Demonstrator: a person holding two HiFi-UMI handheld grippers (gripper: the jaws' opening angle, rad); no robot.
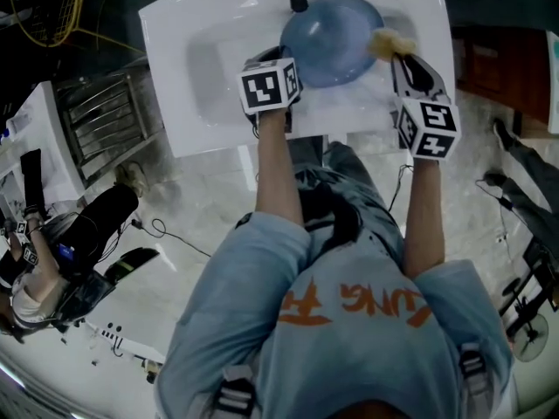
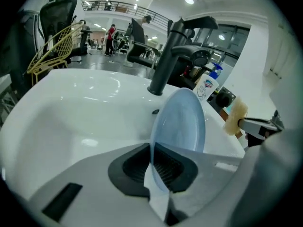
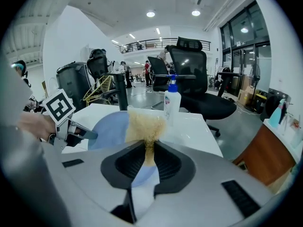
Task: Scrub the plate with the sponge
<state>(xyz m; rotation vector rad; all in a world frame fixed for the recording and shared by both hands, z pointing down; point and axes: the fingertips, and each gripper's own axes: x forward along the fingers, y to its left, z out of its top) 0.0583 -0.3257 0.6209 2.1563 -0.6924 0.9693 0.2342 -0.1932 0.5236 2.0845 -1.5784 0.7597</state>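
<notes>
Now, plate (image 2: 182,122): stands on edge over the sink (image 1: 196,77), near the faucet (image 2: 165,56).
Left gripper (image 2: 152,161): fingers clenched on the plate's near rim; brace your wrist against the sponge's push.
Sponge (image 3: 143,126): just beside the plate's right rim; contact unclear.
Right gripper (image 3: 147,156): fingers clamped on the sponge; press it flat on the plate's face and sweep in overlapping strokes.

Black office chair (image 3: 199,79), pale floor (image 1: 210,221)
</notes>
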